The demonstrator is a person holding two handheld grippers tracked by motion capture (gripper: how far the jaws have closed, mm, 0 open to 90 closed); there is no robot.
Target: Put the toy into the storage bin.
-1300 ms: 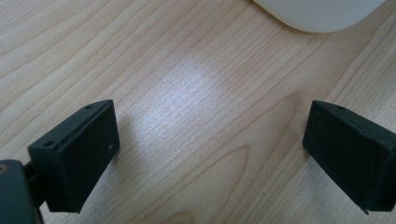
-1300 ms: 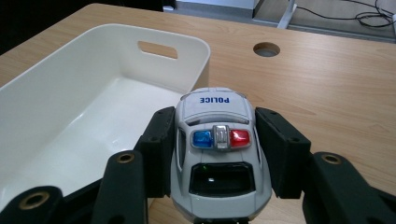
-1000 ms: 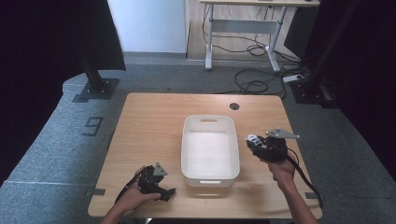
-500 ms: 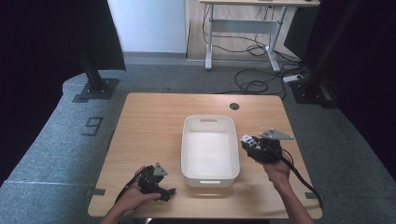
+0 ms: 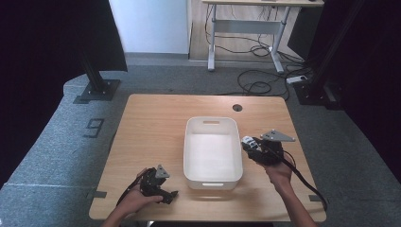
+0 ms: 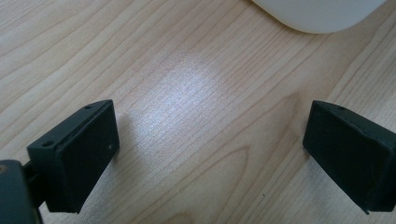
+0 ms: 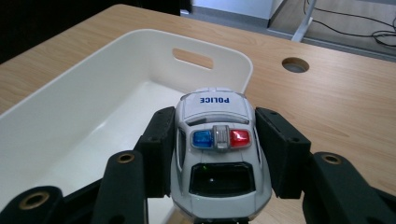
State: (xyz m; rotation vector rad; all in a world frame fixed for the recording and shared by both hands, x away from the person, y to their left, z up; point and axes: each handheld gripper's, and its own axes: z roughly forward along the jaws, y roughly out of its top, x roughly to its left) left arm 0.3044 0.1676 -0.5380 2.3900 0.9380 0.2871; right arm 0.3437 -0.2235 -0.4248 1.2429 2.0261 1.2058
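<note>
White-and-black toy police car [image 7: 218,144] clamped in right tongs [image 5: 257,150], held at the rim of the empty white plastic bin [image 5: 191,156]; drop-in likely remains. Left tongs [image 6: 210,154] apart, low over wooden worktop [image 5: 151,123].

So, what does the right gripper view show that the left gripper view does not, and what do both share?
Right gripper view alone: the right gripper shut on a white police car, and a round hole in the table. Left gripper view alone: the left gripper open over bare wood. Both: the white bin and the wooden tabletop.
</note>
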